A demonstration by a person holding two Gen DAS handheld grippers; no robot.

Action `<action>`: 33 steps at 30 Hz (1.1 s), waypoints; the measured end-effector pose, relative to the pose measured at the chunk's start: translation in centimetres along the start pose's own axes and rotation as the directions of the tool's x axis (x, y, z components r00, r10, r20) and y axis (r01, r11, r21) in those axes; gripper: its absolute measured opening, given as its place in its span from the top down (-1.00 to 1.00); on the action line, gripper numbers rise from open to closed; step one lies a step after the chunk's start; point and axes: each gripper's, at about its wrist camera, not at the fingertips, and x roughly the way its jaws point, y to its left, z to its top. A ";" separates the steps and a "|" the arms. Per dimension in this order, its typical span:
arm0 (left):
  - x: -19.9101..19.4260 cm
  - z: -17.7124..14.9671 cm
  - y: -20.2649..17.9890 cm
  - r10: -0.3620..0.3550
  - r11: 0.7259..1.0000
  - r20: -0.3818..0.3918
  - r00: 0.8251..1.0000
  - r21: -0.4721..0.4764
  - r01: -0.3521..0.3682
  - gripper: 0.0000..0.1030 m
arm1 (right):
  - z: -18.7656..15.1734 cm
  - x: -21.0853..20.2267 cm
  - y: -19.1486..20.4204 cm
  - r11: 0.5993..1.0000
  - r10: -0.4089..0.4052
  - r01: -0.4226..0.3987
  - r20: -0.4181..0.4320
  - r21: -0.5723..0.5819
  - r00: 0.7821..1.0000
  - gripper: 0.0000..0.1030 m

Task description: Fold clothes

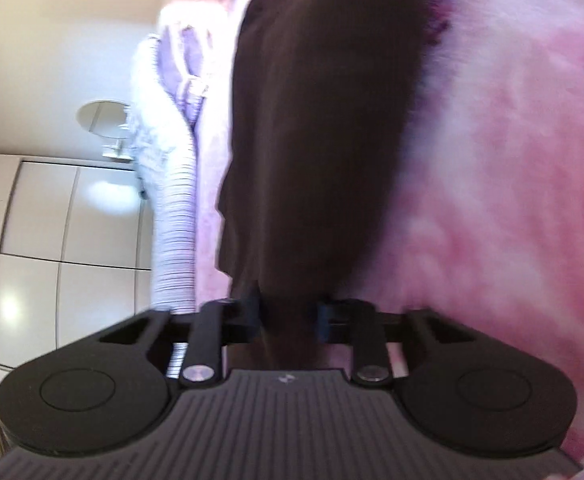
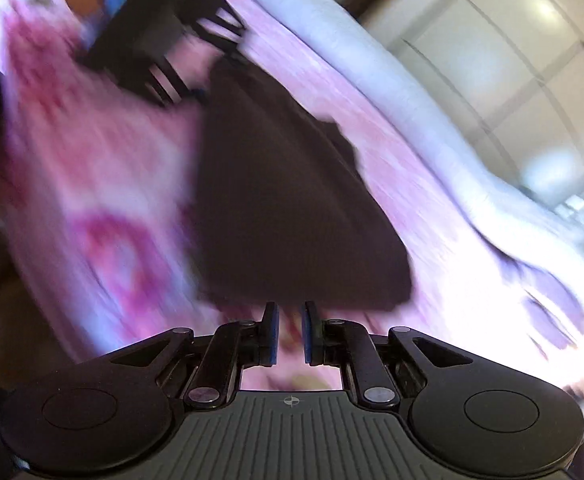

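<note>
Right wrist only, left claw (image 2: pixel 196 96) gripping garment (image 2: pixel 284 200)

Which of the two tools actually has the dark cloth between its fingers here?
The left tool: the dark brown garment runs down between its fingers. The right tool has an empty gap showing only the pink blanket.

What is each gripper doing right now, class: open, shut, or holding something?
Left gripper: shut on the dark garment.
Right gripper: slightly open, nothing between its pads.
</note>
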 end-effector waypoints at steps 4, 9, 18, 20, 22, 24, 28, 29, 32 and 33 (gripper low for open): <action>-0.1 -0.6 0.1 -0.004 1.000 0.012 1.000 0.008 0.004 0.74 | 0.5 -0.6 3.0 0.997 -0.022 0.017 0.063 0.073 0.998 0.33; -0.3 -1.2 0.2 0.012 0.999 0.038 0.999 0.038 -0.014 0.57 | 4.0 1.3 7.2 0.999 -0.046 0.042 0.135 0.033 0.990 -0.38; 0.8 -2.3 1.5 -0.006 0.996 0.054 0.999 0.085 0.001 0.14 | 6.8 7.3 7.0 0.952 -0.226 0.224 0.016 -0.207 0.974 -0.15; 1.3 -2.5 2.0 -0.019 0.995 0.051 0.999 0.094 0.014 0.69 | 6.4 7.5 6.2 0.956 -0.185 0.180 0.000 -0.231 0.983 0.58; 1.8 -2.7 2.5 -0.032 0.994 0.048 0.998 0.104 0.027 0.76 | 6.1 7.1 4.8 0.962 -0.142 0.141 0.013 -0.235 0.990 0.72; 1.9 -3.0 4.0 -0.036 0.996 0.041 0.999 0.080 0.033 0.80 | 7.2 5.9 2.0 0.966 -0.108 0.116 0.048 -0.232 0.993 0.75; 0.9 -4.4 10.8 -0.001 0.997 -0.010 1.000 -0.076 0.001 0.84 | 11.0 4.6 -4.7 0.962 -0.070 0.102 0.133 -0.253 0.989 0.76; 0.2 -4.8 12.5 0.021 0.993 -0.029 0.999 -0.114 -0.024 0.85 | 12.3 4.3 -6.4 0.960 -0.077 0.118 0.166 -0.256 0.983 0.77; -3.7 -6.0 16.3 0.090 0.975 -0.092 0.992 -0.195 -0.106 0.86 | 15.9 3.1 -10.9 0.949 -0.111 0.184 0.272 -0.257 0.956 0.77; -5.4 -6.4 17.2 0.100 0.967 -0.115 0.988 -0.221 -0.123 0.86 | 16.4 2.4 -11.3 0.945 -0.103 0.190 0.312 -0.265 0.944 0.77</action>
